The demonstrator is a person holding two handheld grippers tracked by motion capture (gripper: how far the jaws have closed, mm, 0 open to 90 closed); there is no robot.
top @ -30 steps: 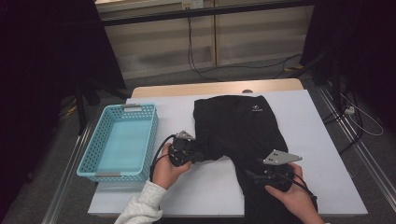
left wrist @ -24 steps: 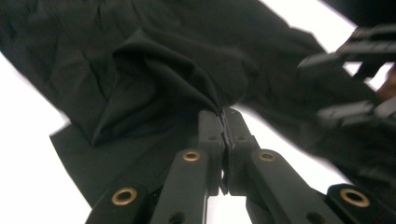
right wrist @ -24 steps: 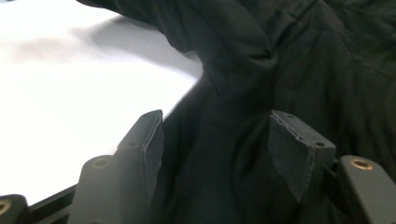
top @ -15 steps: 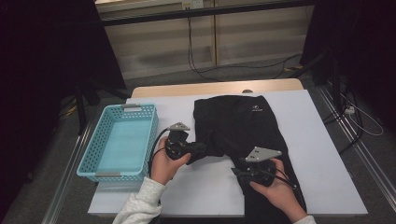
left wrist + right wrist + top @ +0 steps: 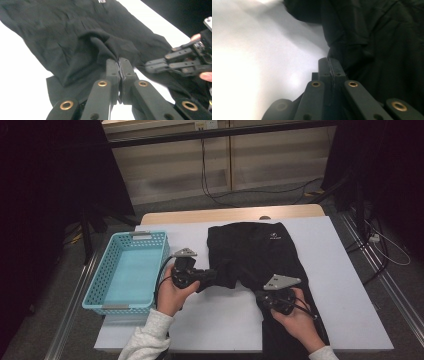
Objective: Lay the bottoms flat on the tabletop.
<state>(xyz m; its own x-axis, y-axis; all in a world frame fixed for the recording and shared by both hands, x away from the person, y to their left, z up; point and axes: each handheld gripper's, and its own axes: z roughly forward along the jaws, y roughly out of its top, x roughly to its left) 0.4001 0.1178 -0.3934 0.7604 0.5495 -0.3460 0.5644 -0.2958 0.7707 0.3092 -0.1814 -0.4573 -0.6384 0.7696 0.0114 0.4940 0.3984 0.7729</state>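
A black garment (image 5: 255,250) with a small white logo lies spread on the white table (image 5: 225,325). My left gripper (image 5: 212,276) is at its left edge, shut on a raised fold of the cloth (image 5: 105,47), with the jaws pressed together (image 5: 119,61). My right gripper (image 5: 260,296) is lower down on the garment's left side. Its jaws have just been closing and now stand shut (image 5: 329,61), pinching the edge of the black cloth (image 5: 374,37). In the left gripper view the right gripper (image 5: 148,66) lies on the garment at the right.
A light blue plastic basket (image 5: 95,285) with nothing in it stands at the table's left side, close to my left hand. Bare white table lies in front of and to the right of the garment. Cables run on the floor behind the table.
The right gripper slid left to the garment's edge and its jaws closed there. The left gripper rose slightly, lifting its fold of cloth.
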